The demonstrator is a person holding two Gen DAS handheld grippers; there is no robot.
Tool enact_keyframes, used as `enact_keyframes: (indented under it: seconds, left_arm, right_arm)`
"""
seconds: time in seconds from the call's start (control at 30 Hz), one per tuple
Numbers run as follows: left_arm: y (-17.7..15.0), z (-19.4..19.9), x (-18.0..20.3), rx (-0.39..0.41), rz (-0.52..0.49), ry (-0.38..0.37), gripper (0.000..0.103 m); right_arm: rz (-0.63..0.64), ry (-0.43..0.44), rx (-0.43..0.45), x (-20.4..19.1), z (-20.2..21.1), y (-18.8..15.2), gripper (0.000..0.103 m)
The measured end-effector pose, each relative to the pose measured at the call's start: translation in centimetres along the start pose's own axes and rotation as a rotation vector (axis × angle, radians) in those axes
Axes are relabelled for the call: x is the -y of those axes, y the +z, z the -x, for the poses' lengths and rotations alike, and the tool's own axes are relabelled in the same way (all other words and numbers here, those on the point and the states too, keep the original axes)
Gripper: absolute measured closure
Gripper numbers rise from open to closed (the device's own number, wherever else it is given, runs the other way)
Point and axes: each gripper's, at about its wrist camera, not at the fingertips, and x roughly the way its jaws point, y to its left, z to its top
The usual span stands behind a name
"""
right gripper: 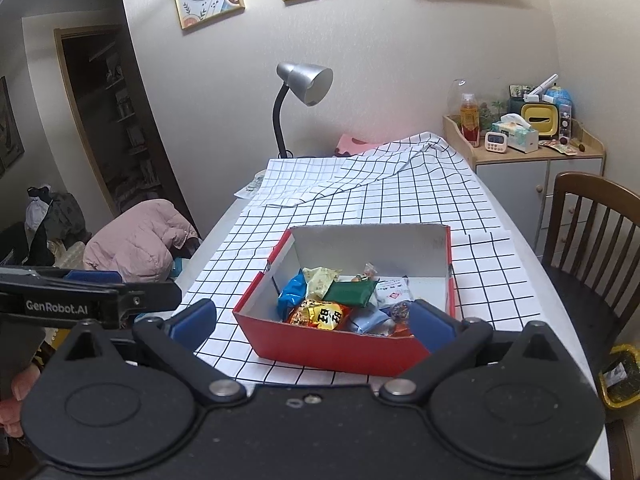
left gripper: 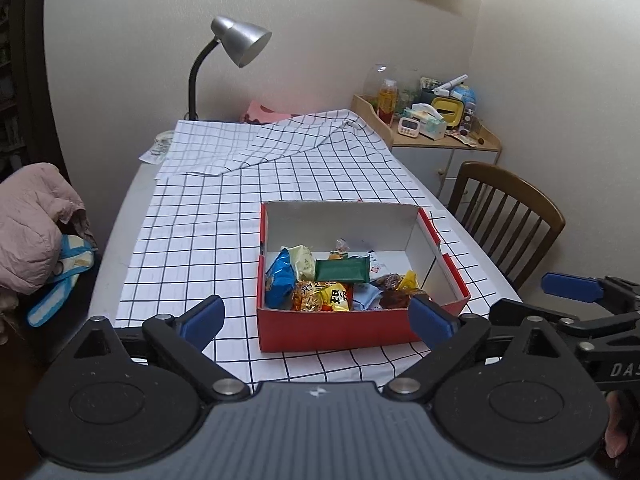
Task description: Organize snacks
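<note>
A red cardboard box (left gripper: 336,330) with white inside walls sits on the checked tablecloth. It also shows in the right wrist view (right gripper: 340,350). Several snack packets lie in it: a blue bag (left gripper: 280,280), a dark green bar (left gripper: 342,270), a yellow-orange bag (left gripper: 326,296), and the same green bar (right gripper: 352,293) and yellow bag (right gripper: 324,316) in the right wrist view. My left gripper (left gripper: 318,318) is open and empty, just in front of the box. My right gripper (right gripper: 312,322) is open and empty, also in front of the box. The right gripper also shows in the left wrist view at the right edge (left gripper: 576,292).
A silver desk lamp (left gripper: 236,44) stands at the table's far end. A wooden chair (left gripper: 508,216) is at the right side. A small cabinet (left gripper: 440,132) with clutter stands in the corner. A pink jacket (left gripper: 32,216) lies at the left.
</note>
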Motion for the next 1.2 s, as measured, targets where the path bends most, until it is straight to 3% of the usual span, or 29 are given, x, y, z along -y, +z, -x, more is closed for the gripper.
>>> enact_keyframes:
  seconds: [0.43, 0.6, 0.87, 1.2]
  left_arm:
    - [-0.2, 2.5, 2.8, 0.056, 0.083, 0.067, 0.004]
    - [-0.6, 3.5, 3.5, 0.068, 0.086, 0.128, 0.004]
    - [-1.3, 4.6, 3.4, 0.060, 0.118, 0.143, 0.004]
    - [-1.6, 5.5, 3.4, 0.072, 0.127, 0.090, 0.004]
  right_arm:
    - [0.027, 0.061, 0.019, 2.0, 3.1, 0.5, 0.001]
    - [0.046, 0.065, 0.034, 1.8, 3.7, 0.3, 0.001]
    - [0.038, 0.069, 0.055, 1.6, 4.7, 0.6, 0.000]
    - [0.062, 0.061, 0.075, 0.8, 5.3, 0.6, 0.000]
